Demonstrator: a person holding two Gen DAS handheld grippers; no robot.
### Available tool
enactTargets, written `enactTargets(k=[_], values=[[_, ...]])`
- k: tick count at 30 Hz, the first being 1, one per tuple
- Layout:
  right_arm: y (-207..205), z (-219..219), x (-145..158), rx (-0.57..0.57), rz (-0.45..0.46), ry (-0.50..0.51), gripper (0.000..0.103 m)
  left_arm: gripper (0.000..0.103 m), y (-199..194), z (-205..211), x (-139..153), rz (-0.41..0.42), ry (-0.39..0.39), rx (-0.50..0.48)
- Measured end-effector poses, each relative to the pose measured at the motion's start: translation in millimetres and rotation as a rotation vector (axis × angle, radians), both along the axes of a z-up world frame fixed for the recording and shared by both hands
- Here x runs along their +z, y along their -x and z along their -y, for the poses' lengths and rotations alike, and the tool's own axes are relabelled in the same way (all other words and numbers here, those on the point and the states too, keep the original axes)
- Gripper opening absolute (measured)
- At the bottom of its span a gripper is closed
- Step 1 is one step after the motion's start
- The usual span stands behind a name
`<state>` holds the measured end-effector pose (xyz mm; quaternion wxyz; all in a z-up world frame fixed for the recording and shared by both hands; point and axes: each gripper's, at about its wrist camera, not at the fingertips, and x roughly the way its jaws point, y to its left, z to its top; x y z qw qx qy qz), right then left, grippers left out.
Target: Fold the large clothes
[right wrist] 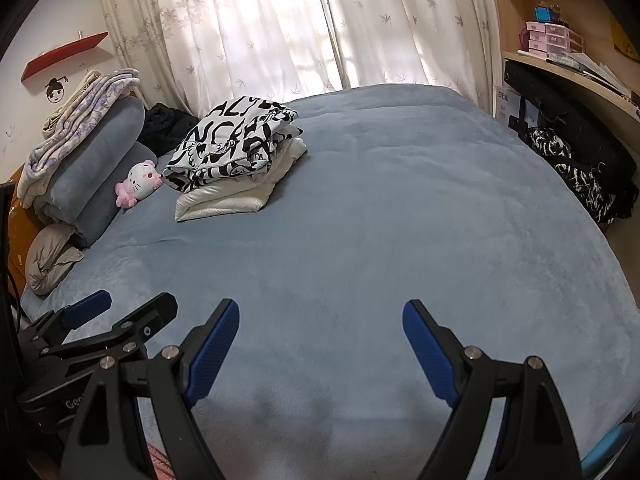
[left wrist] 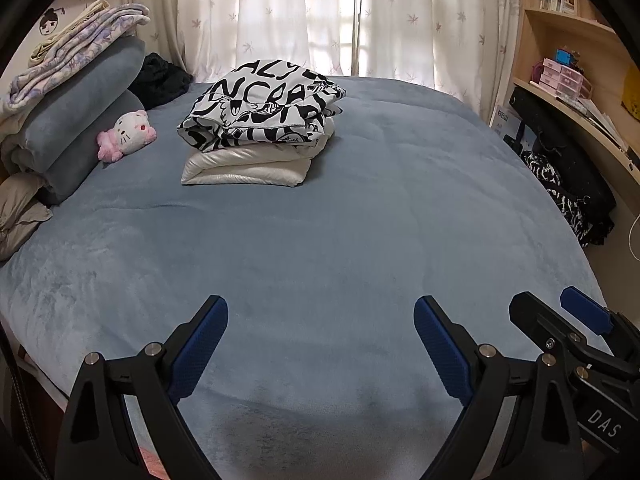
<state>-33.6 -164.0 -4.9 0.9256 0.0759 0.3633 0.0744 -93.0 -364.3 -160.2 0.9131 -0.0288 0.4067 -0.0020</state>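
Both tongs hang over the near edge of a bed (left wrist: 320, 240) covered in a grey-blue fleece blanket, and both stand wide apart with nothing between their blue pads. In the left wrist view the left tongs (left wrist: 320, 312) fill the 6 o'clock area, with the right tongs (left wrist: 560, 304) just beside them at about 4 o'clock; in the right wrist view the right tongs (right wrist: 320, 316) sit at 6 o'clock and the left tongs (right wrist: 132, 300) at about 8 o'clock. The task's clothes lie well apart from either pair, toward 11 o'clock on the bed: a folded black-and-white lettered garment (left wrist: 264, 108) rests on top of a folded cream-white garment (left wrist: 244, 168), the two forming one stack. At about 10 o'clock a pink-and-white plush cat (left wrist: 128, 132) leans against rolled grey-blue bedding (left wrist: 80, 112), which carries a folded lilac-patterned blanket (left wrist: 76, 48). A dark bundle of cloth (left wrist: 160, 80) lies behind the plush. Pale leaf-patterned curtains (left wrist: 340, 16) hang at 12 o'clock, and wooden shelves (left wrist: 568, 28) stand at 2 o'clock, with more black-and-white cloth (left wrist: 556, 184) draped below them beside the bed.
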Motion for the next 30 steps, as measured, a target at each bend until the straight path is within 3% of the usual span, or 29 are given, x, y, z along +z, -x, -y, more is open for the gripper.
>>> enactTargets(k=[30], values=[[-3.9, -2.7, -6.6, -0.003, -0.015, 0.003, 0.084, 0.087, -4.5, 1.5, -11.4, -0.026, 0.012, 0.002]])
